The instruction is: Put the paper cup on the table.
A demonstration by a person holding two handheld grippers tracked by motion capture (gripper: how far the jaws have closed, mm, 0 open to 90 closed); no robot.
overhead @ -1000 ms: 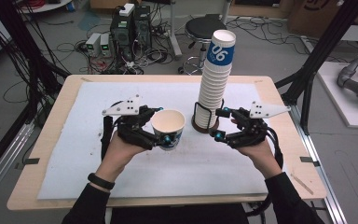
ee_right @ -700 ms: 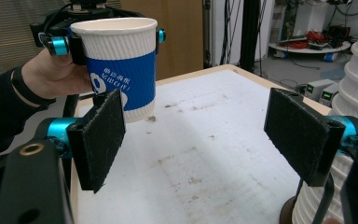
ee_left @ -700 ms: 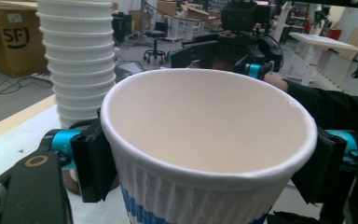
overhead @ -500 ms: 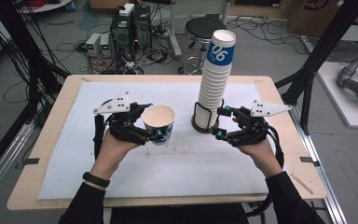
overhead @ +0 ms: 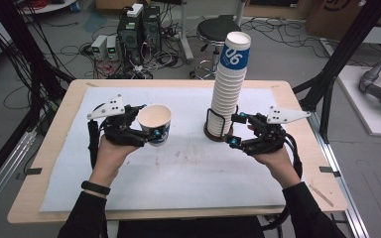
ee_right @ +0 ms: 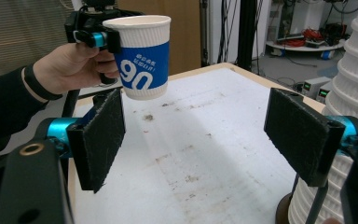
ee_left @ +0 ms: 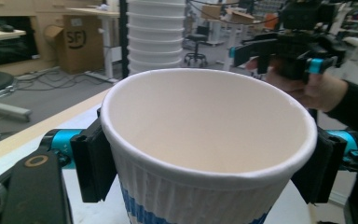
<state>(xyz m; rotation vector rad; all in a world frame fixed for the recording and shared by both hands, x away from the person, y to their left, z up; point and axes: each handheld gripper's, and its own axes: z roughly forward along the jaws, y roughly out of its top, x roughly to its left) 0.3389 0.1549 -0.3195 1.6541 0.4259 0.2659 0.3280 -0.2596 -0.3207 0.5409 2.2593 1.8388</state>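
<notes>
item: single white ribbed paper cup with a blue band [overhead: 155, 124]; the left gripper [overhead: 148, 127] is clamping it by the wall just under the rim, jaws closed on both sides; against the earlier frames it is travelling away from the tall stack of white ribbed paper cups [overhead: 226, 89] toward the left edge of the pale wooden table with a white sheet [overhead: 188, 168], upright and held off the sheet; reading: one cup is separated, a set-down place is likely being sought.
item: right gripper [overhead: 234, 130]; resting beside the dark round stack holder [overhead: 217, 133], jaws standing apart, nothing between them.
markings: top stack cup showing "06"; held cup showing large white digits like "90" with small unreadable characters above; a cardboard box [ee_left: 77, 41] behind is reading "SF".
</notes>
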